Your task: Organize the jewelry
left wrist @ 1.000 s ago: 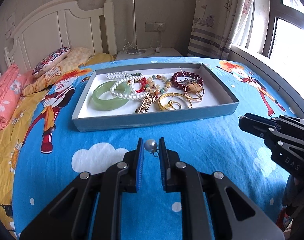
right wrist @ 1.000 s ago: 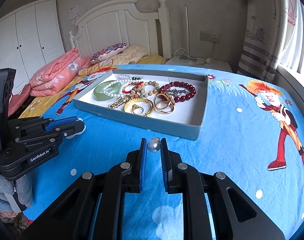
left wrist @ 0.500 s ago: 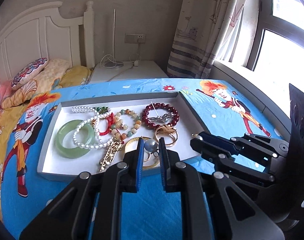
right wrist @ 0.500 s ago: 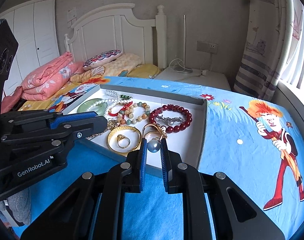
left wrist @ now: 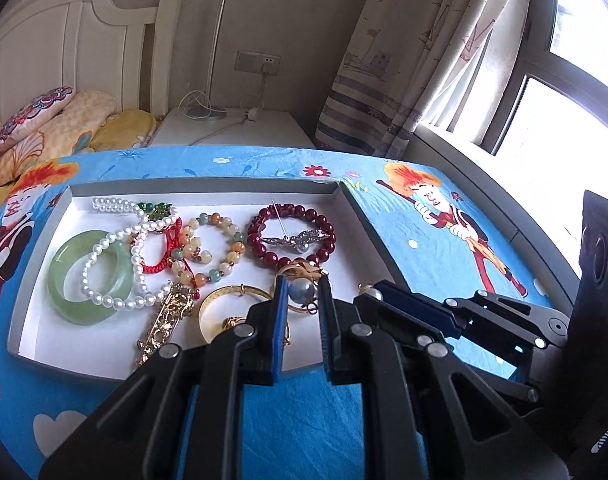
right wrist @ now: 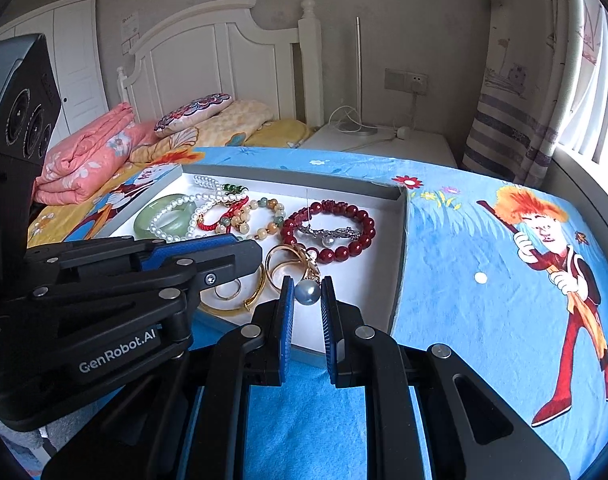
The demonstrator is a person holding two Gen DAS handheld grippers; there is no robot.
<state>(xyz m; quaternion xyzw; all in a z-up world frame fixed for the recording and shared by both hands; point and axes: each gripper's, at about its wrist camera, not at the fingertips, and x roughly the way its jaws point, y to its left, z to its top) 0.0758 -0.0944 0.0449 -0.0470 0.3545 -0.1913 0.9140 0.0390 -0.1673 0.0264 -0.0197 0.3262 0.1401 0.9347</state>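
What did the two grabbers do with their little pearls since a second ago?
Both carried them forward from above the blue sheet to over the tray. The left gripper and right gripper each kept its pearl earring pinched. The bracelets in the tray stayed put.

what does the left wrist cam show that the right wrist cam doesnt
Only the left wrist view shows the window, the gold ornate pendant lying in the tray, and the left gripper pinching a grey pearl earring.

Only the right wrist view shows the folded pink quilt, the white wardrobe, and the right gripper pinching a second grey pearl.

Both show the grey tray on the blue cartoon sheet, with the green jade bangle, white pearl strand and dark red bead bracelet.
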